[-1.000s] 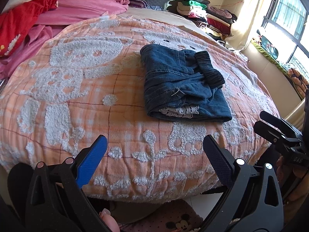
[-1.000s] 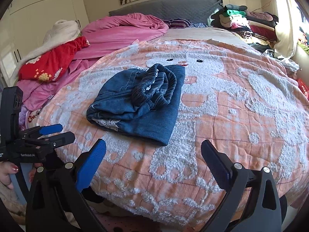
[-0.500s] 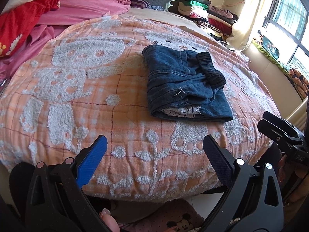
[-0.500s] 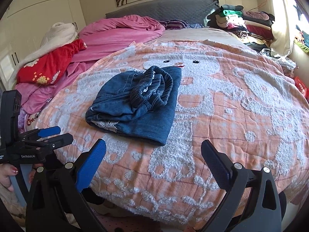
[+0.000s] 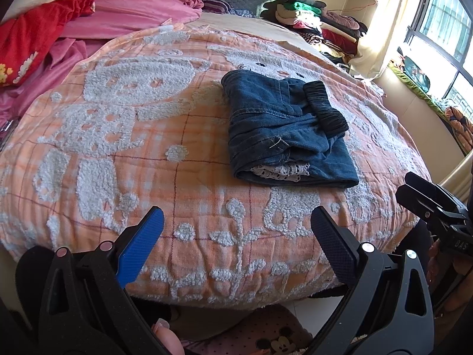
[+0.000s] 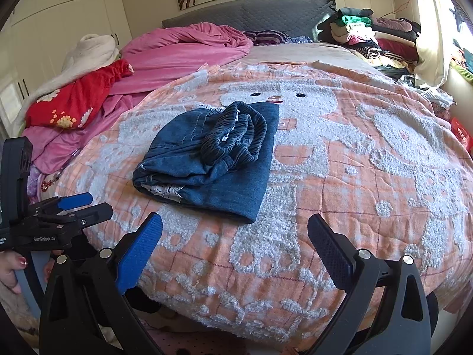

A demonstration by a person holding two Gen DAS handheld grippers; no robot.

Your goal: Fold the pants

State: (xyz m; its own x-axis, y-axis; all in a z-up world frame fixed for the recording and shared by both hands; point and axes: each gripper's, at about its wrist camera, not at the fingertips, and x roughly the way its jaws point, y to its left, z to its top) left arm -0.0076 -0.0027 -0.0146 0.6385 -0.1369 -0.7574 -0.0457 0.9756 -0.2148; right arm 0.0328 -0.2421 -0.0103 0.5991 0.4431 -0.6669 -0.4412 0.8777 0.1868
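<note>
Folded blue denim pants (image 5: 283,130) lie in a compact bundle on the orange blanket (image 5: 118,148), with the dark elastic waistband on top and white lace showing at the near edge. They also show in the right wrist view (image 6: 212,159). My left gripper (image 5: 236,222) is open and empty, held back at the bed's near edge, apart from the pants. My right gripper (image 6: 235,230) is open and empty, also back from the pants. Each gripper appears at the side of the other's view, the right gripper (image 5: 425,201) and the left gripper (image 6: 77,207).
A pink duvet (image 6: 189,53) and a red garment (image 6: 77,100) lie at the bed's far left. A pile of folded clothes (image 6: 372,35) sits at the far right by the headboard. A window (image 5: 443,29) is on the right.
Both grippers have drifted slightly; the pants sit a little more to the right in the left wrist view. The pants themselves have not moved.
</note>
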